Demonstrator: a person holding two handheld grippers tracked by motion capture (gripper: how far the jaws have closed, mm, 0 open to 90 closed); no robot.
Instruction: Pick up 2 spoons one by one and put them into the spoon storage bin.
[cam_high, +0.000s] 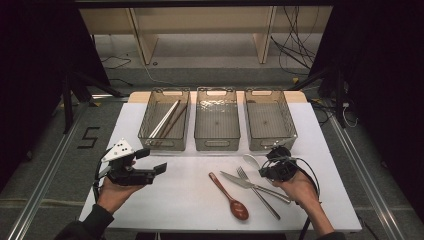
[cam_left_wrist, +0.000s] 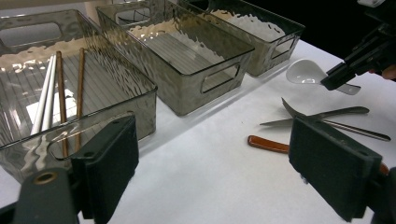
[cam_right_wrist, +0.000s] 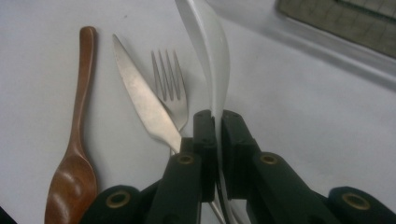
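Note:
My right gripper (cam_right_wrist: 216, 116) is shut on the handle of a white spoon (cam_right_wrist: 208, 60), whose bowl points away from me. From the high view the same gripper (cam_high: 267, 165) holds the white spoon (cam_high: 251, 160) just in front of the right basket. A steel knife (cam_high: 250, 185), a steel fork (cam_high: 256, 190) and a brown wooden spoon (cam_high: 229, 196) lie on the white table (cam_high: 175, 200) left of it. My left gripper (cam_high: 150, 165) is open and holds nothing, hovering in front of the left basket (cam_high: 165, 119), which holds chopsticks (cam_high: 167, 120).
Three clear grey baskets stand in a row at the back; the middle basket (cam_high: 217, 119) and the right basket (cam_high: 269, 119) have nothing in them. The table edge lies close to both hands. Cables trail on the floor behind.

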